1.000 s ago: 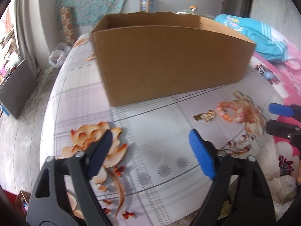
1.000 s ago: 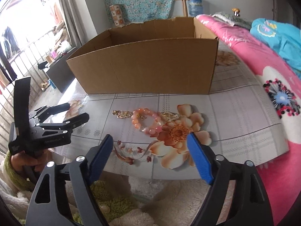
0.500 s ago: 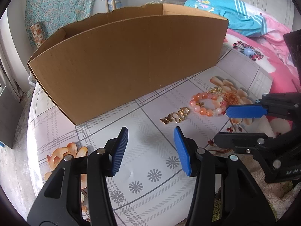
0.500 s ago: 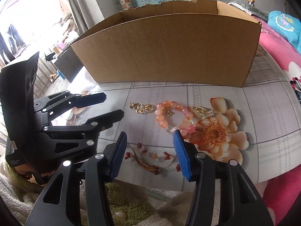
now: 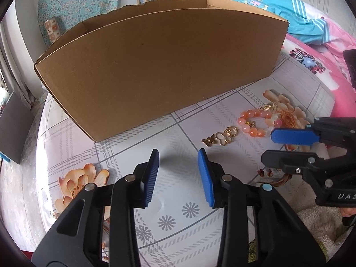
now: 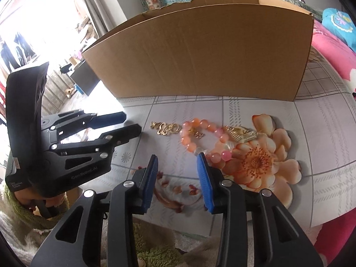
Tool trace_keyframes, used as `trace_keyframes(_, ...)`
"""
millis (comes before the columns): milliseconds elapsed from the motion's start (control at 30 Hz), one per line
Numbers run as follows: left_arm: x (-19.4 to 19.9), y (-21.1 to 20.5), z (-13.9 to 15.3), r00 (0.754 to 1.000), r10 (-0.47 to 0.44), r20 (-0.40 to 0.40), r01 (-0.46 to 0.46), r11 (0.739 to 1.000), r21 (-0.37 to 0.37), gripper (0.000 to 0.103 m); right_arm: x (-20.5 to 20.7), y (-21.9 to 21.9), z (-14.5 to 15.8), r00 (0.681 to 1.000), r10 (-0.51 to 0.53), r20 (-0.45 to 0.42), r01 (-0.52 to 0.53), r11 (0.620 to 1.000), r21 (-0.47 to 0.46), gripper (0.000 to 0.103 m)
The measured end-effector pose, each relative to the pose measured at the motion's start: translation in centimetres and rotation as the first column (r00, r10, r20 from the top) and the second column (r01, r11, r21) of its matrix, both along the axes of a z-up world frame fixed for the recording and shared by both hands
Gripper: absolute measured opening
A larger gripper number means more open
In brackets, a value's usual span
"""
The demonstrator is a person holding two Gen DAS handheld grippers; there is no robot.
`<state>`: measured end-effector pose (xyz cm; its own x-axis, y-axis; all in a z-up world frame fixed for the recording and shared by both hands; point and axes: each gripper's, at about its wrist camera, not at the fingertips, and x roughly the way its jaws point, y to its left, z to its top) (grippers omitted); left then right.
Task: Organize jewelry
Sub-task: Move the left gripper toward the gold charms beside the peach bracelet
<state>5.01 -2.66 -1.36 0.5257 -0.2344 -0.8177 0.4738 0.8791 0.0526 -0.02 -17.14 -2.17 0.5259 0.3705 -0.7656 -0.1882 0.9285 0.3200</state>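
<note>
Two hand-held grippers are in your hands above the worktop (image 5: 124, 155), which carries a cloth printed with a grid and orange flowers. Your left hand-held gripper (image 5: 178, 171) has its blue pads apart and its jaws are closing; between them lies only bare cloth, and nothing is grasped. Your right hand-held gripper (image 6: 176, 173) is in the same condition: jaws closing, pads apart, nothing grasped.

Three jewelry items lie in a row on the worktop, in front of the cardboard box (image 5: 160, 66):
- The gold butterfly chain (image 5: 220, 136) lies ahead of your left hand-held gripper and to its right, clear of its pads. In the right wrist view the same chain (image 6: 165, 128) lies ahead and slightly left of your right hand-held gripper.
- The orange bead bracelet (image 6: 205, 138) lies just ahead of your right hand-held gripper; the tip of that gripper's right pad appears just beside the bracelet's nearest pink bead. You cannot tell from the frames whether they touch.
- The gold clasp piece (image 6: 241, 134) lies at the right side of the bracelet, on the printed flower.

In the left wrist view, your right hand-held gripper (image 5: 289, 146) enters from the right with its tips just beside the bracelet (image 5: 258, 122). The box stands upright behind all three items, open at the top, well apart from both grippers.
</note>
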Motion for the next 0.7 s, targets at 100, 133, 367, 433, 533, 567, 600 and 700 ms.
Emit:
trace_keyframes(100, 0.5, -0.1, 0.0, 1.0, 0.007, -0.01, -0.007, 1.0, -0.006, 0.034, 0.4, -0.5, 0.1, 1.0, -0.018, 0.005, 0.018, 1.0, 0.004, 0.036)
trace_keyframes(133, 0.6, -0.2, 0.0, 1.0, 0.01, -0.011, -0.01, 1.0, -0.007, 0.034, 0.6, -0.7, 0.2, 1.0, -0.026, 0.007, 0.026, 1.0, 0.009, 0.036)
trace_keyframes(367, 0.7, -0.3, 0.0, 1.0, 0.009, -0.01, -0.009, 1.0, -0.004, 0.034, 0.9, -2.7, 0.2, 0.997, -0.074, 0.013, 0.074, 0.996, 0.041, 0.036)
trace_keyframes(433, 0.7, -0.3, 0.0, 1.0, 0.01, -0.013, -0.01, 1.0, -0.003, 0.034, 0.8, -2.9, 0.3, 0.996, -0.083, 0.016, 0.082, 0.996, 0.046, 0.036)
trace_keyframes(533, 0.7, -0.2, 0.1, 1.0, 0.014, -0.014, -0.014, 1.0, -0.007, 0.034, 0.7, -3.3, 0.4, 0.997, -0.081, 0.017, 0.08, 0.995, 0.067, 0.036)
trace_keyframes(567, 0.7, -0.1, 0.1, 1.0, 0.014, -0.015, -0.014, 1.0, -0.007, 0.034, 0.6, -3.3, 0.5, 0.997, -0.078, 0.018, 0.077, 0.994, 0.075, 0.036)
trace_keyframes(600, 0.7, -0.2, 0.1, 1.0, 0.013, -0.015, -0.013, 1.0, -0.007, 0.034, 0.5, -3.4, 0.6, 0.997, -0.074, 0.018, 0.073, 0.994, 0.08, 0.036)
trace_keyframes(700, 0.7, -0.4, 0.1, 1.0, 0.013, -0.014, -0.014, 1.0, -0.005, 0.034, -0.2, -3.5, 0.8, 0.998, -0.067, 0.021, 0.065, 0.993, 0.094, 0.036)
